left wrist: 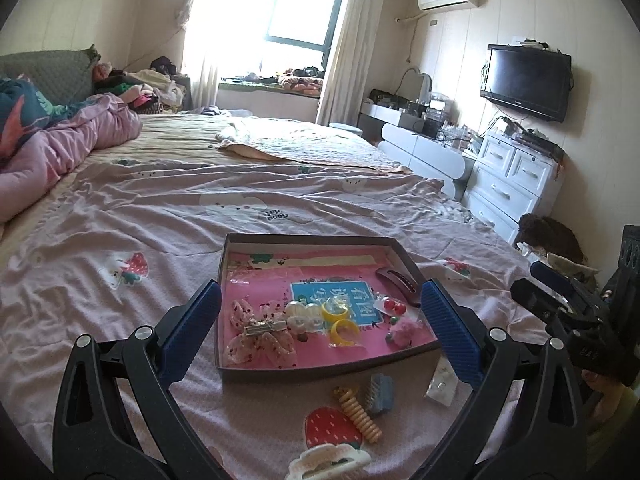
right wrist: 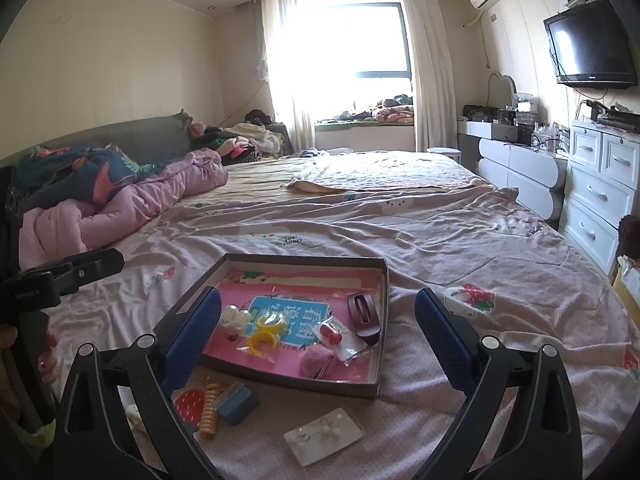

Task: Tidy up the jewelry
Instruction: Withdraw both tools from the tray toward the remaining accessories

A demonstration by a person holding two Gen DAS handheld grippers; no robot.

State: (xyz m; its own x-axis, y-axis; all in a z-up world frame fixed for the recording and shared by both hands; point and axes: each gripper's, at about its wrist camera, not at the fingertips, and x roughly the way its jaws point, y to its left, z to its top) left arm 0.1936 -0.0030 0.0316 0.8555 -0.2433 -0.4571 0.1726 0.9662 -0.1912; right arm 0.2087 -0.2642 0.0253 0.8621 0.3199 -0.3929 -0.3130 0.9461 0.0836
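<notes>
Both grippers, left gripper (left wrist: 320, 328) and right gripper (right wrist: 318, 332), spread wide, empty. Shallow box (left wrist: 236, 248) on bed (left wrist: 160, 200) holds hair clips, rings; spiral hair tie (left wrist: 360, 412), blue claw clip (left wrist: 380, 394), possibly earring packet (right wrist: 324, 434) lie nearer, outside it.

Both views are taken from low over the bed (left wrist: 168, 200), looking slightly downward along blue-padded fingers (left wrist: 192, 332) toward the window (right wrist: 360, 40). The shallow box (left wrist: 320, 372) is seen close up in each, nearly head-on in the left wrist view and from its right in the right wrist view. The box, bedspread, window and dresser (right wrist: 600, 184) are shared.
</notes>
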